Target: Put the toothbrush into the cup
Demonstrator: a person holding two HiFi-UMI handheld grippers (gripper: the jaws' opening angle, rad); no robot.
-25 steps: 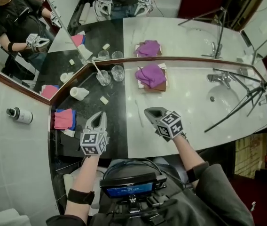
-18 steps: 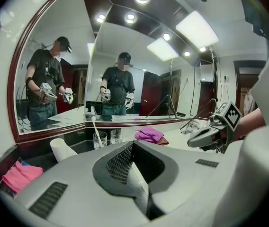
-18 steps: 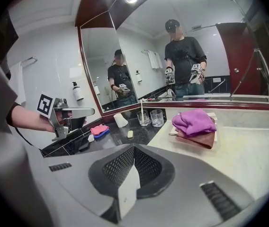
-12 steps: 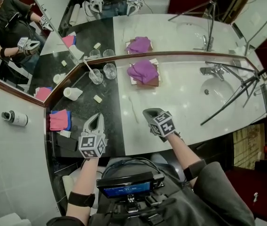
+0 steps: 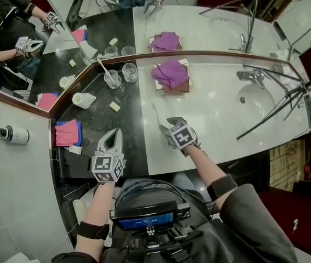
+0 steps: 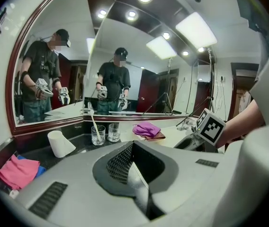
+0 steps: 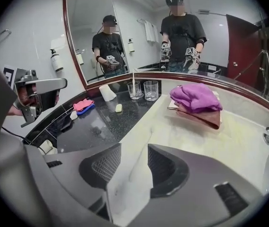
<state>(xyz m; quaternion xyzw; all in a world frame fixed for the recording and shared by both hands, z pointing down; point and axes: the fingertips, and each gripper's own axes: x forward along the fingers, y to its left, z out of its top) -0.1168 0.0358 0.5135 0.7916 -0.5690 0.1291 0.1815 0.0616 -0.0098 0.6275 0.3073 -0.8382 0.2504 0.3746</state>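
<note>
Though just-opened, right claw (image 5: 166, 126) nose-down over toothbrush (image 5: 156, 113)

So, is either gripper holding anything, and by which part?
Nothing is held. The left gripper is shut empty; the right gripper's jaws have just been opening, with the toothbrush lying ungripped between them.

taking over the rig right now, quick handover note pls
Left gripper: shut, empty, over the black stone counter section.
Right gripper: jaws have just been opening; thin white toothbrush lies on the pale marble counter between them, ungripped.
By the mirror: left clear glass cup holds another white toothbrush, right clear glass cup is empty.
Done: nothing with this brush. Left: grip it, carry it, stand it in a cup.
</note>
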